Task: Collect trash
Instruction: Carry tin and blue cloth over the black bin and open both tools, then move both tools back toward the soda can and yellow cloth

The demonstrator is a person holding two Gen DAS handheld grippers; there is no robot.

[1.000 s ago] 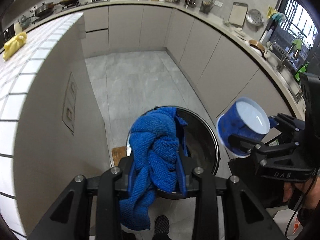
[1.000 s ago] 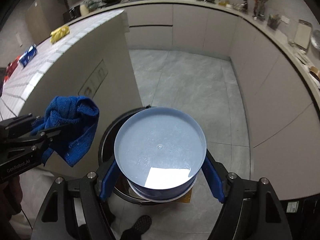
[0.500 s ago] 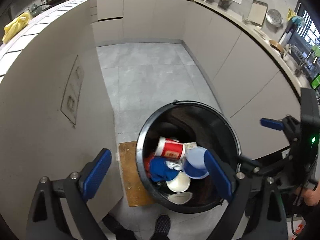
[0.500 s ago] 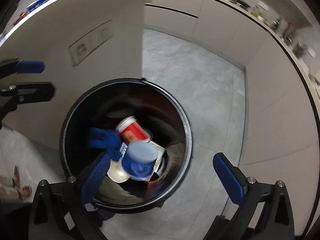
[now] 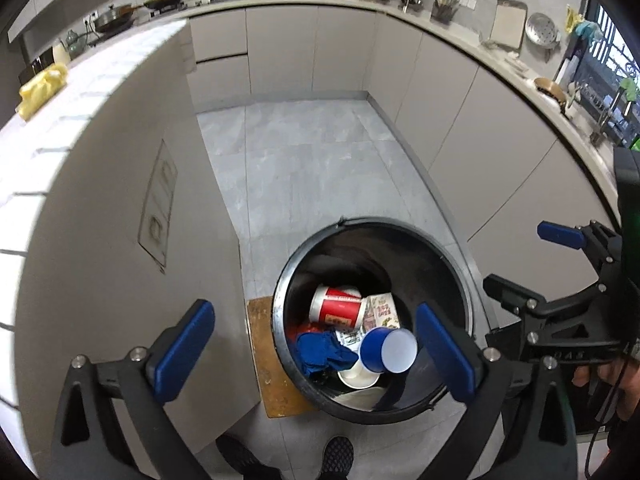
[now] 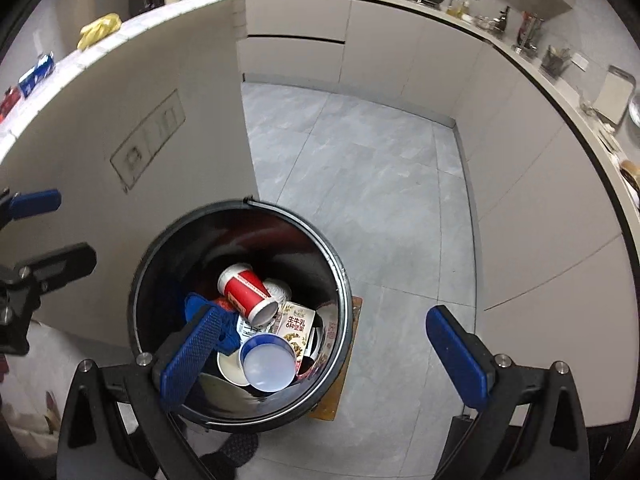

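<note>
Hovering with left gripper (image 5: 312, 352) jaws opening and right gripper (image 6: 324, 354) spread empty, the trash bin (image 5: 466, 300) below holds the blue cup (image 5: 386, 350); next, fetch more trash.

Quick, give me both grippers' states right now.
Left gripper: jaws opening, nothing between them, above the trash bin.
Right gripper: open, empty, over the same bin.

both wrist views downward, sharing black bin (image 5: 372, 408)
</note>
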